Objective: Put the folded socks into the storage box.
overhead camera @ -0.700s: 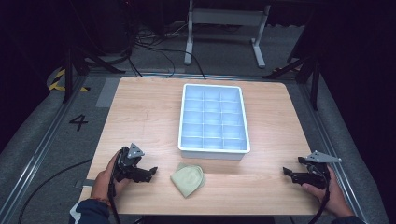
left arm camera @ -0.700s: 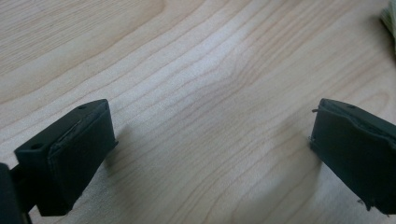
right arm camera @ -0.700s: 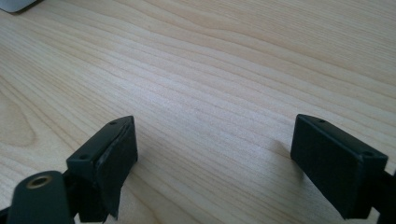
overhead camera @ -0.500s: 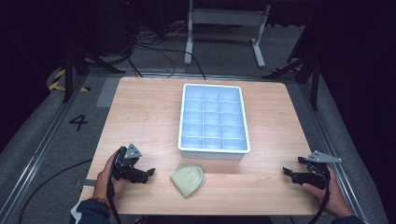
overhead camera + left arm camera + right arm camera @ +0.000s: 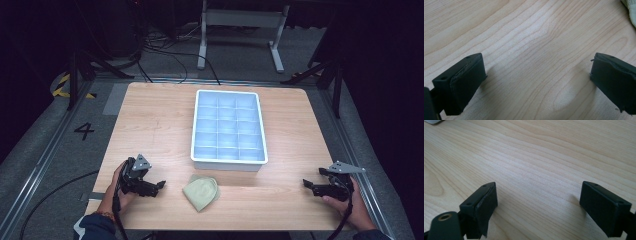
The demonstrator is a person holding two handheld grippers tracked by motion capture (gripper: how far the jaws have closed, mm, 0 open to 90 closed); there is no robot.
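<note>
That floppy pale-green folded cloth (image 5: 200,192) just ahead of the left fingers (image 5: 159,184) looks light; pinch a loose edge. Both sets released, right fingers (image 5: 306,184) well apart.

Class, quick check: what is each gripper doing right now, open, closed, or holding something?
Left gripper: open, holding nothing, near the cloth.
Right gripper: open, holding nothing.

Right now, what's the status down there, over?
Left gripper open, nothing in it, near the green cloth. Right gripper open, at the table's right edge. Cloth lies crumpled before the white tray. Nothing in the way.
</note>
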